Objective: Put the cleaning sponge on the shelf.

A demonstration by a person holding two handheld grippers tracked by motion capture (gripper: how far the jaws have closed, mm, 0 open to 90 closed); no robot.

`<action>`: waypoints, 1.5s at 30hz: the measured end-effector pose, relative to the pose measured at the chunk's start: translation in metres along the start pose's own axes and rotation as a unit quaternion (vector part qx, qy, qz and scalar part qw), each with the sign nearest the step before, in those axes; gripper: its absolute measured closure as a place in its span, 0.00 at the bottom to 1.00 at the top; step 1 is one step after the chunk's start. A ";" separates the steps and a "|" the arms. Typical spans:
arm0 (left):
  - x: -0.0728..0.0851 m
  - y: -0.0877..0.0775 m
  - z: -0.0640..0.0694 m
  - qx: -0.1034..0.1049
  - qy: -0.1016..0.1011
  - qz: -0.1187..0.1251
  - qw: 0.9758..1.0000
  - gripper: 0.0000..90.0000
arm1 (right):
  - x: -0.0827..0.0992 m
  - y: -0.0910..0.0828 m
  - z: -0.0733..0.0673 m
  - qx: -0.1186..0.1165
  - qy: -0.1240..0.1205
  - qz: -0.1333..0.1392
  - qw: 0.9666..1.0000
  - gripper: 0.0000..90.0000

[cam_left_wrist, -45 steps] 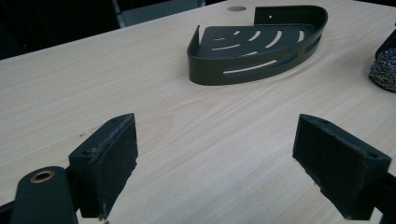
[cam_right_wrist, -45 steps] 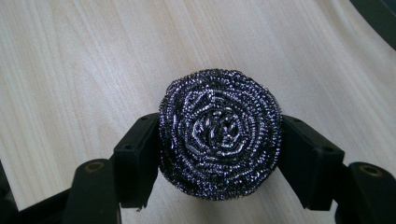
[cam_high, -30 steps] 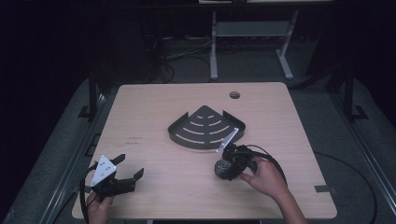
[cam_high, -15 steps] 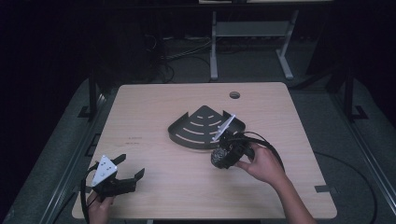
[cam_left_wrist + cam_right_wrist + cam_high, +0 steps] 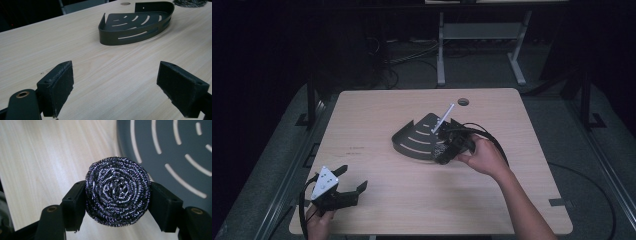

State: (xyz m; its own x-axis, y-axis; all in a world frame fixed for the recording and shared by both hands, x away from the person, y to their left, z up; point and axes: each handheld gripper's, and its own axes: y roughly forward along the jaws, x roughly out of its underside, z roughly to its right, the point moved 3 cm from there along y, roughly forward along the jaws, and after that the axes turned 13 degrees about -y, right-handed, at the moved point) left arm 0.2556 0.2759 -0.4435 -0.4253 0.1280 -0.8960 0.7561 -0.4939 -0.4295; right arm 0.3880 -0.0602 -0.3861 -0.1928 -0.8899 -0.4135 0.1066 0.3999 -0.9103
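Note:
A round steel-wool scourer (image 5: 118,191) sits between the pads of my right gripper (image 5: 117,202), which is shut on it. That gripper (image 5: 446,151) hangs at the near right edge of a dark quarter-round corner caddy (image 5: 414,137) with curved slots, in the middle of the table. The caddy's slotted floor (image 5: 175,150) lies just beyond the scourer (image 5: 441,151). My left gripper (image 5: 348,183) rests near the table's front left corner, open, nothing between its pads (image 5: 60,87). It faces the caddy (image 5: 135,25) across bare wood.
The light wooden table (image 5: 377,115) has a round cable hole (image 5: 463,101) near its far edge. A black cable (image 5: 492,140) loops from the right gripper over the table. A metal stand frame (image 5: 477,35) stands on the dark floor behind.
My right gripper has lifted the scourer and carried it from the table in front of the caddy to the caddy's near right edge. The left gripper has kept still.

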 end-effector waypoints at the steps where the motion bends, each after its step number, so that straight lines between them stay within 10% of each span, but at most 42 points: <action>1: 0.000 0.000 0.000 0.000 0.001 -0.001 1.000 0.15 | -0.002 0.000 0.003 -0.002 0.002 0.002 1.000 0.38; 24: -0.001 0.002 0.003 -0.001 0.003 -0.002 1.000 0.15 | -0.022 0.013 0.062 -0.001 0.043 -0.003 0.999 0.38; 45: 0.000 0.000 0.002 0.001 0.000 0.000 1.000 0.15 | -0.020 0.047 0.087 0.010 0.082 -0.029 0.996 0.38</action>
State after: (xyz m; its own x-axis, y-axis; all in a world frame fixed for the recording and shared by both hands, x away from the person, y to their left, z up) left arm 0.2551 0.2744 -0.4430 -0.4251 0.1278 -0.8961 0.7548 -0.4963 -0.4289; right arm 0.4818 -0.0426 -0.4193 -0.3556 -0.8629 -0.3590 0.1095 0.3430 -0.9329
